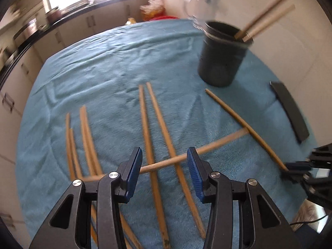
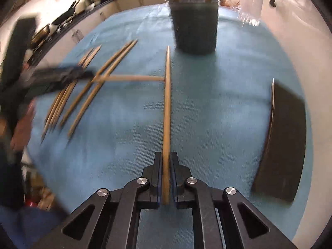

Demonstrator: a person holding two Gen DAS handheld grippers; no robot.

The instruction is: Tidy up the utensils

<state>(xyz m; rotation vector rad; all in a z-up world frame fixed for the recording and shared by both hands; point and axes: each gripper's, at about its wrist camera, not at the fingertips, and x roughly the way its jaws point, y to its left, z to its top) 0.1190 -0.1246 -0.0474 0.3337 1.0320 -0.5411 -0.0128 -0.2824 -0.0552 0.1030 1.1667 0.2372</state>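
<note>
Several wooden chopsticks (image 1: 159,124) lie on a blue towel (image 1: 116,66). A dark cup (image 1: 223,56) at the back right holds two chopsticks (image 1: 267,18). My left gripper (image 1: 165,166) is open above a crosswise chopstick (image 1: 207,146) that lies over two others. My right gripper (image 2: 166,164) is shut on one chopstick (image 2: 167,103), which points toward the dark cup (image 2: 195,27). The right gripper also shows at the right edge of the left wrist view (image 1: 298,167), on the end of that chopstick (image 1: 244,124). The left gripper shows blurred in the right wrist view (image 2: 83,73).
A flat black object (image 1: 290,112) lies at the towel's right edge, also seen in the right wrist view (image 2: 284,141). Clear glassware (image 2: 249,6) stands behind the cup. Kitchen counters (image 1: 62,18) run along the back left.
</note>
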